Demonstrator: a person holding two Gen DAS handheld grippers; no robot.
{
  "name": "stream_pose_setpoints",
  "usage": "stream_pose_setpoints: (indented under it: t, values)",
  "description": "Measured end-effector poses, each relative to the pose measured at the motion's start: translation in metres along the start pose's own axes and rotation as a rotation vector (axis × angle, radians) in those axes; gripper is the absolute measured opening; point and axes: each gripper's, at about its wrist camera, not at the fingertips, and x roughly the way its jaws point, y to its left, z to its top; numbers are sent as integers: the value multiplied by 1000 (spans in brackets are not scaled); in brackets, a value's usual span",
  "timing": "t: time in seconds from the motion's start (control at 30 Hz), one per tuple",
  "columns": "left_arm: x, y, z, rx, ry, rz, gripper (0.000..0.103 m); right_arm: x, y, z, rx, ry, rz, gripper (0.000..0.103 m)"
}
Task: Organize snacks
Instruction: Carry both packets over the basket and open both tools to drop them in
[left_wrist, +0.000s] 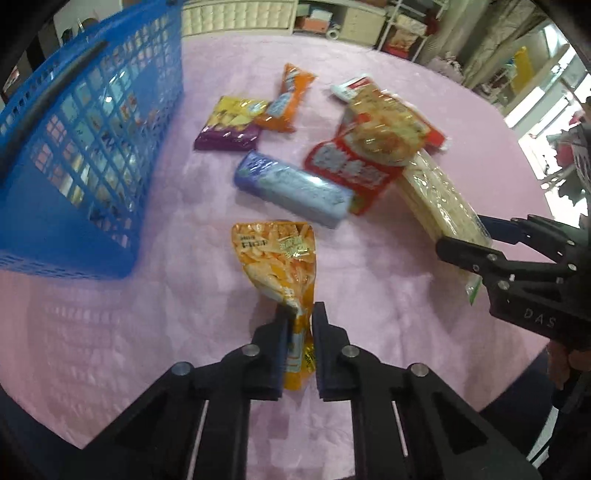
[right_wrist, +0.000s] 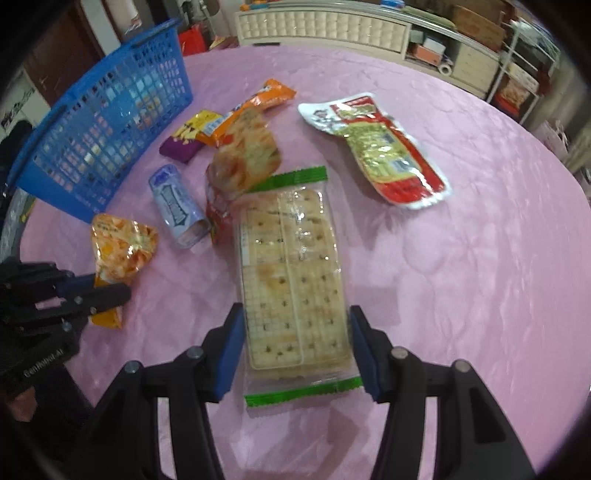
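My left gripper (left_wrist: 300, 314) is shut on the near end of an orange snack pouch (left_wrist: 279, 258), also seen in the right wrist view (right_wrist: 122, 243). My right gripper (right_wrist: 295, 314) stands around a clear cracker pack with green ends (right_wrist: 295, 280), its blue pads (right_wrist: 231, 354) close against both sides; the pack lies on the table. A blue plastic basket (left_wrist: 85, 147) stands to the left, also in the right wrist view (right_wrist: 107, 144). A blue roll pack (left_wrist: 291, 188), a red bag (left_wrist: 373, 147), a purple pack (left_wrist: 231, 123) and an orange bar (left_wrist: 290, 98) lie on the pink table.
A white and red pouch (right_wrist: 384, 151) lies on the right part of the pink tablecloth (right_wrist: 480, 258). Shelves and cabinets (right_wrist: 332, 29) stand behind the round table. The table edge curves around the near side.
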Motion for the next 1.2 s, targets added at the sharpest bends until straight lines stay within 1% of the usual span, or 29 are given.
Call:
stream_pose_setpoints:
  t: [0.07, 0.27, 0.33, 0.37, 0.53, 0.67, 0.73, 0.87, 0.97, 1.1, 1.2]
  values:
    - [-12, -9, 2, 19, -23, -3, 10, -13, -1, -2, 19, -11, -13, 59]
    - [-47, -18, 13, 49, -92, -32, 10, -54, -4, -5, 40, -69, -37, 59]
    - [-61, -17, 16, 61, -117, -37, 10, -69, -1, -1, 42, -91, -37, 59]
    - [-68, -16, 16, 67, -130, -38, 10, -71, -8, 9, 42, -100, -39, 59]
    - [-102, -9, 30, 85, -197, -37, 10, -101, 8, 24, 26, -153, -45, 59]
    - [-132, 9, 31, 97, -244, -28, 10, -116, 23, 37, 10, -190, -31, 59]
    - [-143, 17, 37, 95, -267, -25, 10, -123, 33, 46, -1, -210, -17, 59]
    - [-171, 39, 38, 89, -295, -18, 10, -132, 56, 62, -21, -239, 17, 59]
    - [-188, 58, 39, 89, -313, 1, 10, -134, 72, 74, -34, -255, 42, 59]
    - [-197, 86, 46, 77, -326, 20, 11, -133, 93, 91, -52, -270, 68, 59]
    - [-196, 105, 52, 66, -329, 35, 11, -127, 113, 106, -77, -263, 80, 59]
